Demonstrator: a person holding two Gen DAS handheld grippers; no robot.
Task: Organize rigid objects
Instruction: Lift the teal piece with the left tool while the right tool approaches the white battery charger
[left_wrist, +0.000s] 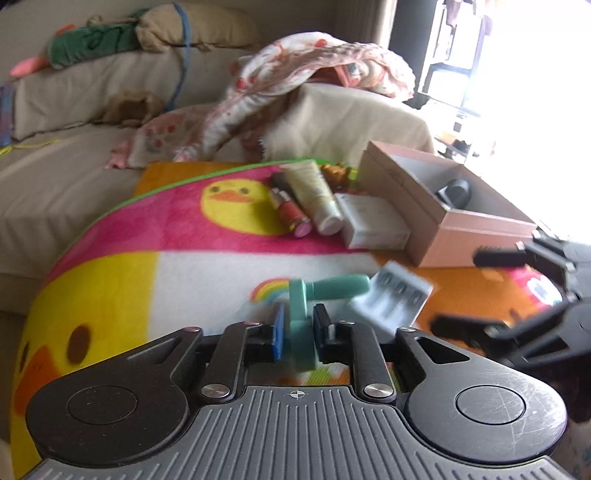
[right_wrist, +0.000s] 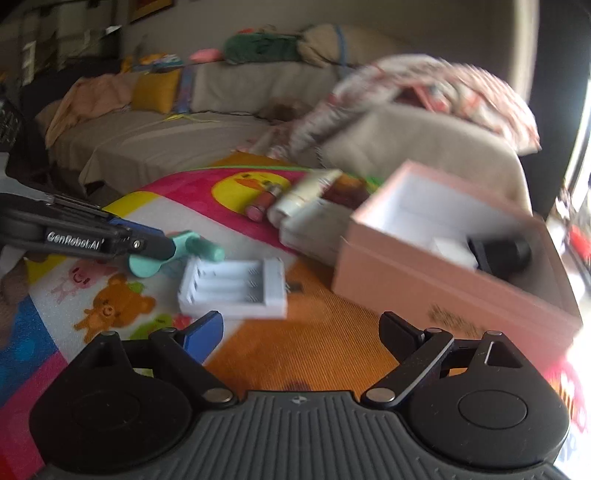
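Blanket (left_wrist: 207, 236) bearing pink box (left_wrist: 436, 221); white charger (right_wrist: 232, 288) beside it. Left gripper (left_wrist: 298, 332) clamped on teal tool (left_wrist: 314, 299), just above blanket. Right gripper (right_wrist: 301, 328) jaws apart, empty.

Beige sofa (right_wrist: 155, 136) stretching along the back wall, yellow cushion (right_wrist: 155, 90) and green plush toy (left_wrist: 92, 44) lying on it, floral blanket (left_wrist: 295, 74) draping over its arm, bright window (left_wrist: 535, 92) glaring at the right

One box (right_wrist: 436, 280), one charger (right_wrist: 232, 286), two tubes (left_wrist: 314, 192)
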